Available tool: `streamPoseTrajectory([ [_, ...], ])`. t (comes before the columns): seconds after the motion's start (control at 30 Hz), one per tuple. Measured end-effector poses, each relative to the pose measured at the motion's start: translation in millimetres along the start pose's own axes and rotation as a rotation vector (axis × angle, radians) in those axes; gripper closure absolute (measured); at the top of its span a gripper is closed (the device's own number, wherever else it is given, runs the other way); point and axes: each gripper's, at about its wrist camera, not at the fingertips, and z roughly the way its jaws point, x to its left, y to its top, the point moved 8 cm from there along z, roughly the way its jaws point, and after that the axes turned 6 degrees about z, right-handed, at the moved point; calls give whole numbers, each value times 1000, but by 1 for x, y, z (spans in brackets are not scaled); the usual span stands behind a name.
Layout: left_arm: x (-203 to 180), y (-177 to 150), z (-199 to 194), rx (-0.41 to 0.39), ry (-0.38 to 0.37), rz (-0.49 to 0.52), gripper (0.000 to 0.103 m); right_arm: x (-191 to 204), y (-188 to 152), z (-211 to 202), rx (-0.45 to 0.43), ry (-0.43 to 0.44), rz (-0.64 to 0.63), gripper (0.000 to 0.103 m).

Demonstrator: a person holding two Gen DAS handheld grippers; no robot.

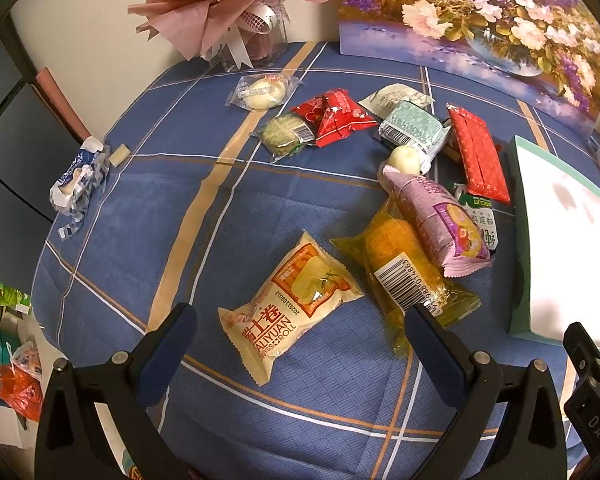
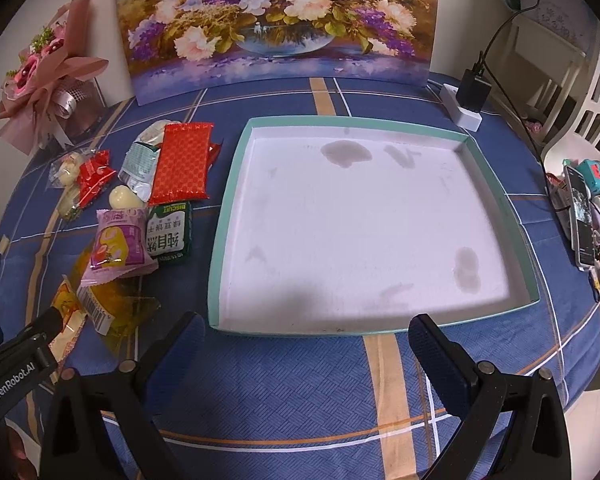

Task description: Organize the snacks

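Observation:
Several wrapped snacks lie on the blue plaid tablecloth. In the left wrist view my left gripper (image 1: 300,324) is open and empty, just above a cream Swiss roll pack (image 1: 290,306), with a yellow pack (image 1: 406,266) and a purple pack (image 1: 440,216) to its right. Farther back lie a long red pack (image 1: 478,152), red pouches (image 1: 336,118) and a green-white pack (image 1: 414,128). In the right wrist view my right gripper (image 2: 306,334) is open and empty at the near edge of an empty teal-rimmed white tray (image 2: 230,184). The snacks lie left of the tray, among them a green biscuit pack (image 2: 170,232).
A flower painting (image 2: 276,20) leans at the back, a pink bouquet (image 1: 220,4) at the back left. A crumpled blue-white wrapper (image 1: 78,180) lies at the table's left edge. A power strip with charger (image 2: 470,96) and a phone with clutter (image 2: 580,212) sit right of the tray.

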Motion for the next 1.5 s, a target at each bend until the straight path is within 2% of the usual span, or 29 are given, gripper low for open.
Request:
streamPoseTrajectory([
  [0.83, 2, -3, 3, 8, -2, -8, 0, 5, -2, 1, 2, 4, -7, 0],
  [1.5, 3, -5, 5, 15, -5, -17, 0, 15, -2, -4, -16, 43, -47, 0],
])
